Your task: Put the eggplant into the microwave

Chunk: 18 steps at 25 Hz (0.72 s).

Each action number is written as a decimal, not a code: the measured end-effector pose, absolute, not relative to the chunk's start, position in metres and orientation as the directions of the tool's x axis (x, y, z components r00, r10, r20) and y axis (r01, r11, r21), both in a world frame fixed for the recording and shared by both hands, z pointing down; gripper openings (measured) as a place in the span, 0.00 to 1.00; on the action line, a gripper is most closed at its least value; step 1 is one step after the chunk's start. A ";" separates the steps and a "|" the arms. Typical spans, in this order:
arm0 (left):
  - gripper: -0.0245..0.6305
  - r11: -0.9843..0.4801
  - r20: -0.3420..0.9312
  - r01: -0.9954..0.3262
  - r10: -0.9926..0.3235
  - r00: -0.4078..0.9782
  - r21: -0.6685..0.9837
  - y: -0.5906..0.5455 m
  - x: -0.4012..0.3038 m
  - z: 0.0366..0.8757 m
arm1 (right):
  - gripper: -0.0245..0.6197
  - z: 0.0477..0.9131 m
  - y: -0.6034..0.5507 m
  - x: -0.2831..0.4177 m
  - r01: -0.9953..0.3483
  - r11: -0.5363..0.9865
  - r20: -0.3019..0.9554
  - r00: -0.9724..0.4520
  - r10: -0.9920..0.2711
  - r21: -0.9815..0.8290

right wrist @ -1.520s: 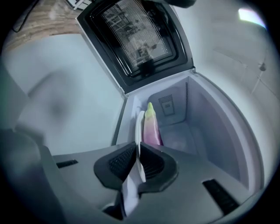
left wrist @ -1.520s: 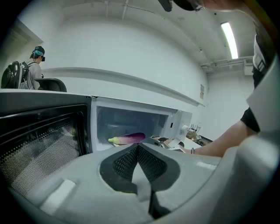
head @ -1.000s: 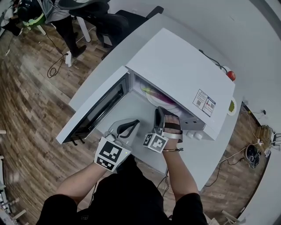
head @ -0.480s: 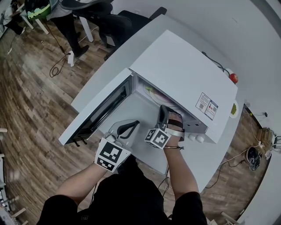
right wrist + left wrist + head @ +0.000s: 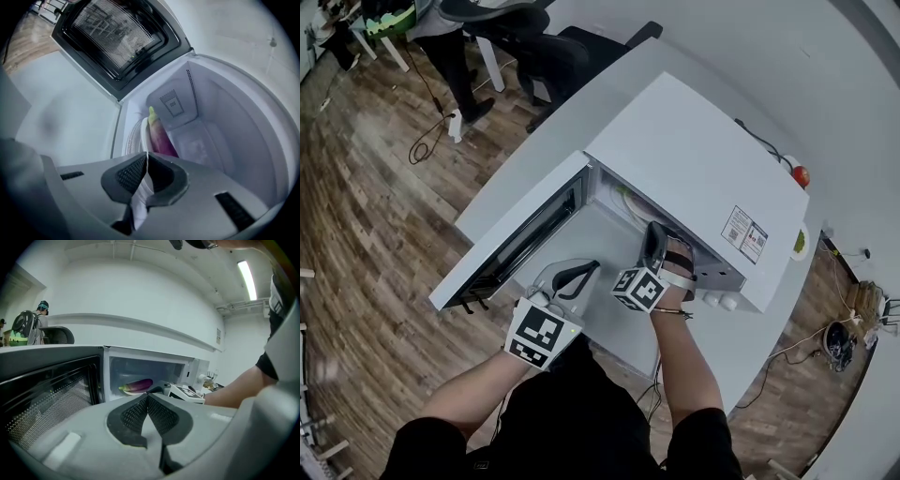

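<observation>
On top of the one white table [image 5: 548,141] sits a single microwave [image 5: 703,169] with its door [image 5: 511,248] swung wide. Inside it, on one pale plate [image 5: 138,133], lies the one eggplant [image 5: 139,384], purple with a green stem end. Two pairs of tongs hang before the opening: the left tongs [image 5: 147,395] are closed on nothing, and the right tongs [image 5: 147,153] have just been closing, with nothing between them either. To my eye the eggplant would be light, firm and smooth-skinned, so a bit slippery, and best taken across its thick middle rather than by the stem.
</observation>
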<state>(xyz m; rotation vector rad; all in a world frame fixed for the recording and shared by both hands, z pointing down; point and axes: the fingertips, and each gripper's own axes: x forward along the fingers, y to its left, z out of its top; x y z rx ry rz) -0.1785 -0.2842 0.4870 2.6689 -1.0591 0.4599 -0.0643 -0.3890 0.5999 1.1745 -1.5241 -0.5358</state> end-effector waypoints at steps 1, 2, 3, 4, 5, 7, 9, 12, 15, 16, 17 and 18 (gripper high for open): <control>0.05 -0.709 0.368 -0.698 -0.625 0.688 0.098 -0.283 -0.180 0.486 | 0.07 0.598 -0.388 -0.064 -0.392 0.406 0.469 0.075 -0.880 0.825; 0.05 -0.708 0.366 -0.700 -0.628 0.687 0.097 -0.281 -0.181 0.485 | 0.07 0.596 -0.385 -0.064 -0.394 0.402 0.465 0.075 -0.882 0.826; 0.05 -0.707 0.364 -0.701 -0.631 0.685 0.096 -0.278 -0.182 0.484 | 0.07 0.594 -0.381 -0.063 -0.397 0.399 0.462 0.074 -0.884 0.826; 0.05 -0.705 0.362 -0.703 -0.634 0.684 0.094 -0.274 -0.183 0.482 | 0.07 0.591 -0.377 -0.064 -0.403 0.396 0.460 0.070 -0.885 0.825; 0.05 -0.703 0.359 -0.705 -0.637 0.682 0.091 -0.270 -0.185 0.479 | 0.07 0.588 -0.371 -0.064 -0.412 0.393 0.457 0.065 -0.887 0.822; 0.05 -0.700 0.349 -0.709 -0.645 0.679 0.087 -0.261 -0.189 0.473 | 0.07 0.576 -0.360 -0.066 -0.444 0.380 0.447 0.051 -0.893 0.811; 0.05 -0.695 0.339 -0.714 -0.654 0.677 0.084 -0.250 -0.193 0.465 | 0.07 0.563 -0.347 -0.068 -0.491 0.368 0.439 0.033 -0.898 0.790; 0.05 -0.693 0.321 -0.717 -0.663 0.676 0.077 -0.229 -0.201 0.452 | 0.07 0.544 -0.321 -0.076 -0.566 0.364 0.437 -0.007 -0.899 0.739; 0.05 -0.692 0.297 -0.718 -0.672 0.678 0.073 -0.204 -0.210 0.436 | 0.07 0.522 -0.291 -0.085 -0.633 0.364 0.436 -0.046 -0.899 0.683; 0.05 -0.691 0.288 -0.719 -0.676 0.679 0.072 -0.195 -0.214 0.431 | 0.07 0.514 -0.281 -0.089 -0.654 0.364 0.435 -0.059 -0.899 0.663; 0.05 -0.691 0.280 -0.719 -0.678 0.679 0.071 -0.186 -0.217 0.427 | 0.07 0.507 -0.270 -0.092 -0.675 0.363 0.433 -0.072 -0.899 0.642; 0.05 -0.691 0.275 -0.719 -0.679 0.680 0.072 -0.176 -0.220 0.423 | 0.07 0.499 -0.260 -0.096 -0.695 0.364 0.431 -0.086 -0.898 0.621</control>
